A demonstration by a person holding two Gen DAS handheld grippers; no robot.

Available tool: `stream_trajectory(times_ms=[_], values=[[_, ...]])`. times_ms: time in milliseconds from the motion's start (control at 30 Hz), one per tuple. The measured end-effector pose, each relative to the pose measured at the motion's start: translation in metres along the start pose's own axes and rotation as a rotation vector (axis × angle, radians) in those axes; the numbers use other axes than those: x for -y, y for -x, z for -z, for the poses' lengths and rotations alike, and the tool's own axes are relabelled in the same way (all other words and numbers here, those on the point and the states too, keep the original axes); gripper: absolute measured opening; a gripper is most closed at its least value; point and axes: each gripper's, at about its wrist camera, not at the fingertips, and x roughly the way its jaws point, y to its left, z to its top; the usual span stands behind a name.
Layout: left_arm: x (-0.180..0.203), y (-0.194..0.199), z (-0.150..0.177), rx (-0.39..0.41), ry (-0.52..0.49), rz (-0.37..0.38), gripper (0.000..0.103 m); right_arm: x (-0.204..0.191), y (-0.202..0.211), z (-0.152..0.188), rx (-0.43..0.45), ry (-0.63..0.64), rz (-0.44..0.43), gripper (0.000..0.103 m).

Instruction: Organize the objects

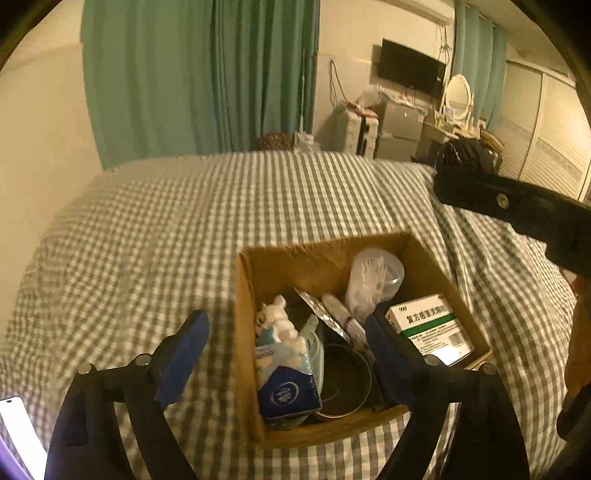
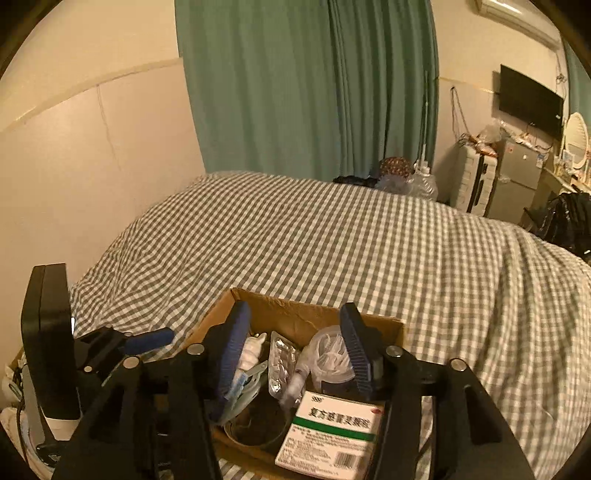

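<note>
Both tools hover spread and empty over the cardboard box on the bed: left tool, right tool. A careless dip could snag the medicine carton beneath the right tool or tip the box on soft bedding.

A bed with a grey-and-white checked cover fills the middle of both views. Behind it hang green curtains against a cream wall. A dark flat screen is mounted on the far wall, with loose cables hanging to its left. Below the screen stands a small grey fridge, and just beside it a white suitcase. To the right a round mirror sits on a dresser, near a dark bag. A woven basket and a clear plastic bottle show past the bed's far edge. An air conditioner is fixed high up.
</note>
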Motion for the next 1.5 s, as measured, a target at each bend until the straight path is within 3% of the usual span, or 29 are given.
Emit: stream_trajectory(times_ms=[167, 433, 633, 833, 1067, 1200, 1333, 1500], values=[[-0.002, 0.035, -0.017, 0.081, 0.000, -0.037, 0.090, -0.006, 0.037, -0.003, 0.060, 0.023, 0.031, 0.062], [0.019, 0.106, -0.038, 0.266, -0.018, -0.040, 0.101, -0.008, 0.121, -0.006, 0.200, 0.047, 0.103, 0.076], [0.031, 0.158, -0.032, 0.367, -0.019, -0.056, 0.103, -0.012, 0.176, -0.003, 0.276, 0.034, 0.199, 0.092], [0.036, 0.194, -0.010, 0.453, -0.029, -0.098, 0.103, -0.027, 0.209, 0.009, 0.316, 0.020, 0.228, 0.103], [0.029, 0.186, 0.026, 0.455, -0.002, -0.150, 0.103, -0.026, 0.216, 0.044, 0.336, -0.013, 0.255, 0.103], [0.024, 0.176, 0.049, 0.507, 0.020, -0.178, 0.103, -0.025, 0.199, 0.072, 0.396, 0.024, 0.309, 0.103], [0.021, 0.150, 0.055, 0.442, 0.032, -0.182, 0.103, -0.018, 0.177, 0.087, 0.369, 0.002, 0.271, 0.103], [0.027, 0.139, 0.056, 0.421, 0.015, -0.168, 0.103, -0.009, 0.157, 0.090, 0.331, -0.013, 0.269, 0.103]])
